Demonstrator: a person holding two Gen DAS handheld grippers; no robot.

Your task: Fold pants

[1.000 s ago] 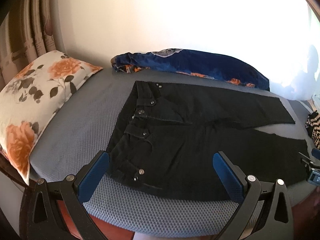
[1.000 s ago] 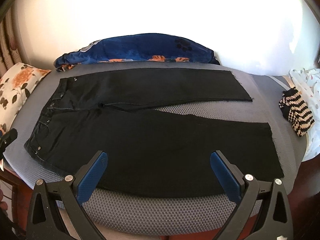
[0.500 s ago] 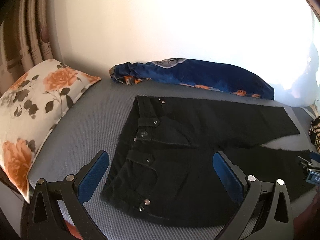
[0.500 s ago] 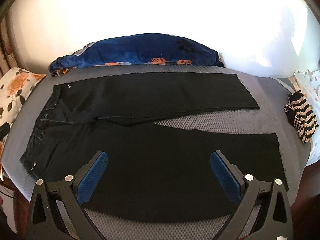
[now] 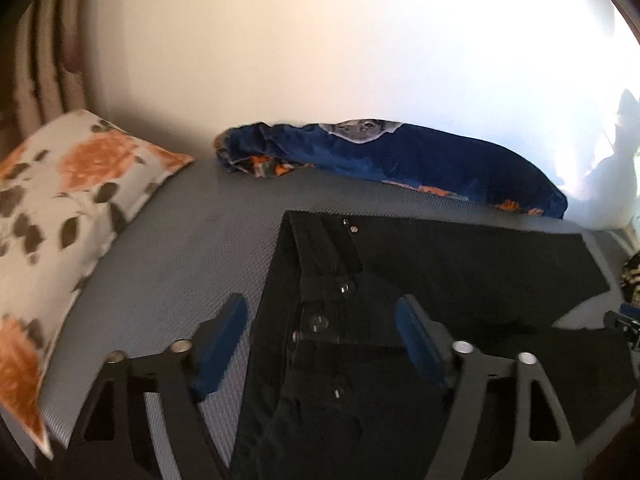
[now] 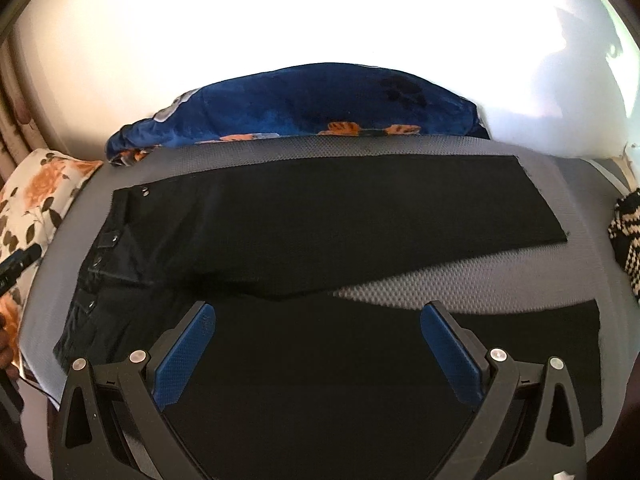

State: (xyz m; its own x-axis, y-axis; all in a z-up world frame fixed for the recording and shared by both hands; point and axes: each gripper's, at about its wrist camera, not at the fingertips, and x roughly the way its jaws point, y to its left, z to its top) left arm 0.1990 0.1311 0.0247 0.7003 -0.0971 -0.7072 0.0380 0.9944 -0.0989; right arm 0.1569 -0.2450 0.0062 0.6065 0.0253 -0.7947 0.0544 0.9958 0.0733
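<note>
1. We hold a black skeletal left gripper [image 5: 320,340] with triangular cut-outs, silver round screws and blue textured finger pads [image 5: 218,344].
2. Our matching black right gripper [image 6: 318,350] carries identical blue dimpled pads [image 6: 182,360] and silver screws.

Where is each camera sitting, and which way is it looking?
Left wrist view: sits on the left tool, looking down along its closing blue fingers at the waistband of the black pants; the flowery pillow lies on the left. No hand shows.
Right wrist view: sits on the right tool, open over a leg of the pants; a fingertip shows at the left edge.
Both share the pants, blue blanket, pillow and grey bed.
</note>
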